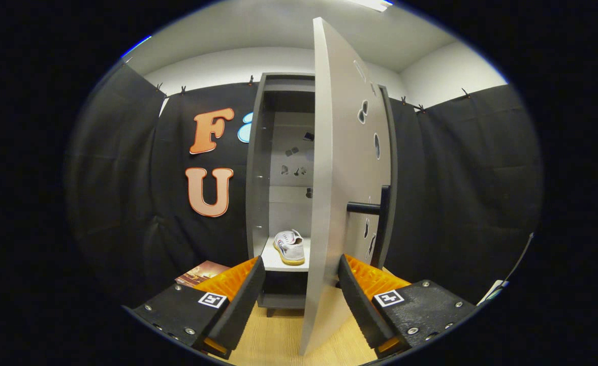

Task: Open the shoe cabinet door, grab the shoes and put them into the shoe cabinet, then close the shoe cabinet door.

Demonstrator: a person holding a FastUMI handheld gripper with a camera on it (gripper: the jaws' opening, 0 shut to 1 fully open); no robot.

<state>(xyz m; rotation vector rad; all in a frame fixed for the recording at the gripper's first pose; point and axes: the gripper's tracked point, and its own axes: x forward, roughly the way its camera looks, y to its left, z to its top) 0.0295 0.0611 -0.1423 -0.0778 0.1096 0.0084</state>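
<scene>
I see my gripper [301, 284] with its fingers spread wide, holding nothing. The free edge of the shoe cabinet door [347, 168] stands edge-on in the gap between them, nearer the right finger [362, 305] at about 5 o'clock than the left finger [238, 305] at 7 o'clock. Whether either finger touches the door I cannot tell; the right one sits just beside its outer face.

The door is swung well out toward me, and its dark bar handle [372, 207] juts from the outer face at about 3 o'clock of the door edge, above the right finger and apart from it.

Beyond the fingers, at 12 o'clock, the shoe cabinet [258, 168] stands open against the black booth wall. A pale shoe [290, 246] with a tan sole lies on the cabinet's lower shelf [278, 263], just left of the door edge, heel toward me.

A light wooden floor [273, 340] lies under the fingers, and a booklet or flat box [202, 273] rests at 9 o'clock of the left finger.
</scene>
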